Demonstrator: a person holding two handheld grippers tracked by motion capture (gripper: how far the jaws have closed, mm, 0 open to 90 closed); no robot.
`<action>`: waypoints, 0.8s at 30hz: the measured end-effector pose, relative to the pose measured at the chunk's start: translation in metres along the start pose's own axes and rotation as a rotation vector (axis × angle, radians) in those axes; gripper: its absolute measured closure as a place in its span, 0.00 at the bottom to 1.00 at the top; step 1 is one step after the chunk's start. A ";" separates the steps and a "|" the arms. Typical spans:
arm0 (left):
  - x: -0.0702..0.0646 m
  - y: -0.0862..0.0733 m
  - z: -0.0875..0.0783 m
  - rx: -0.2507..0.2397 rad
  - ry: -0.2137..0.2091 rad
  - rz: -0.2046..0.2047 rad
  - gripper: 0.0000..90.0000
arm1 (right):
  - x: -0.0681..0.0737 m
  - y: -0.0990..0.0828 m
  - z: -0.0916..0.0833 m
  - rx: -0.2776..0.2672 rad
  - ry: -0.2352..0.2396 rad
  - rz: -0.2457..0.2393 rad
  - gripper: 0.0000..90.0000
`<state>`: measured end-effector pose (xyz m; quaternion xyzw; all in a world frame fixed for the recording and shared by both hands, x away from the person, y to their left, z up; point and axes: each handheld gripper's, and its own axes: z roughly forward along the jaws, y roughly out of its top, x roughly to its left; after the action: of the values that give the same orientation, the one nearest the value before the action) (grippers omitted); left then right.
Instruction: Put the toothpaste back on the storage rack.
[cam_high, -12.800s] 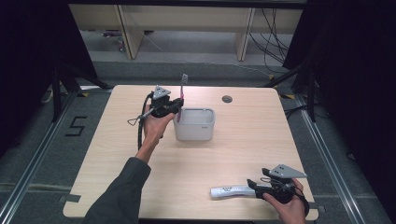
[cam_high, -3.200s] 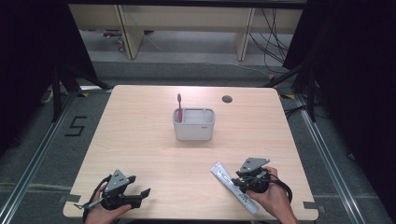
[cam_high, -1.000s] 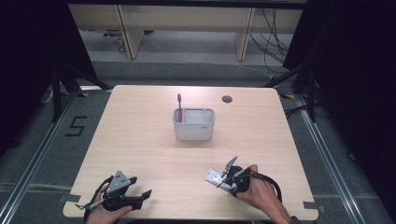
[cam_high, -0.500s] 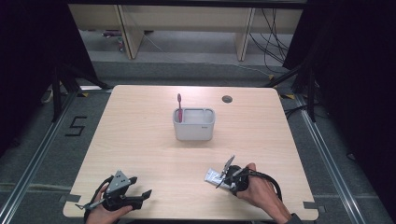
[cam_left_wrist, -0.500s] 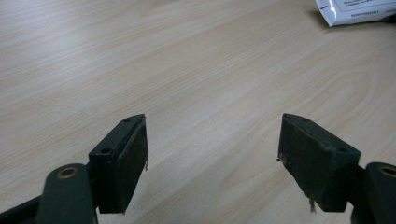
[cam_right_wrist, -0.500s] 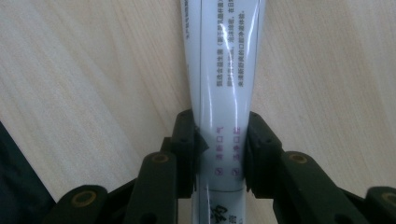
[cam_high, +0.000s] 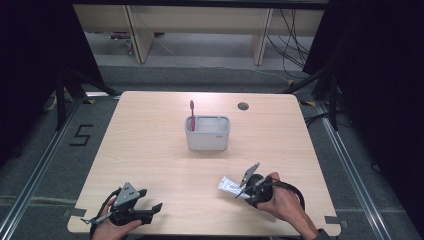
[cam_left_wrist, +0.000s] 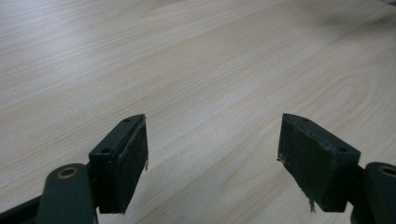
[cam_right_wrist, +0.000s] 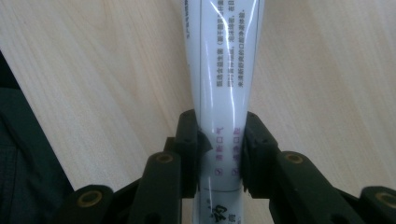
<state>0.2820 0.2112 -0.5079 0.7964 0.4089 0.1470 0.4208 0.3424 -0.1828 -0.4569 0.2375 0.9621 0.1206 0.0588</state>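
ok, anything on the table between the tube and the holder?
Nothing visible. The right tongs are shut on the tube near the front edge, and bare table lies between it and the holder. The toothbrush stands in the holder's left end; the rest of the opening looks free.

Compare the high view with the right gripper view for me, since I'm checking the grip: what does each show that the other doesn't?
High view alone: the grey holder with a red toothbrush standing in it, and the left gripper, jaws apart over bare wood. Right gripper view alone: printed text on the white tube, with both pads pressed against its sides. Both: the tube, the right gripper and the wooden table.
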 end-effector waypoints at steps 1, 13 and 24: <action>0.000 0.000 0.000 -0.001 0.005 -0.003 0.26 | -0.001 0.000 -0.002 -0.016 -0.001 -0.003 0.80; 0.000 0.000 0.001 -0.023 -0.003 -0.030 0.26 | -0.018 0.001 -0.038 -0.185 -0.039 0.045 0.81; 0.000 0.001 0.000 -0.029 -0.006 -0.039 0.26 | -0.038 0.026 -0.067 -0.387 -0.084 0.060 0.81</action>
<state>0.2831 0.2109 -0.5070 0.7826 0.4209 0.1422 0.4361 0.3764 -0.1920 -0.3834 0.2553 0.9101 0.2950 0.1399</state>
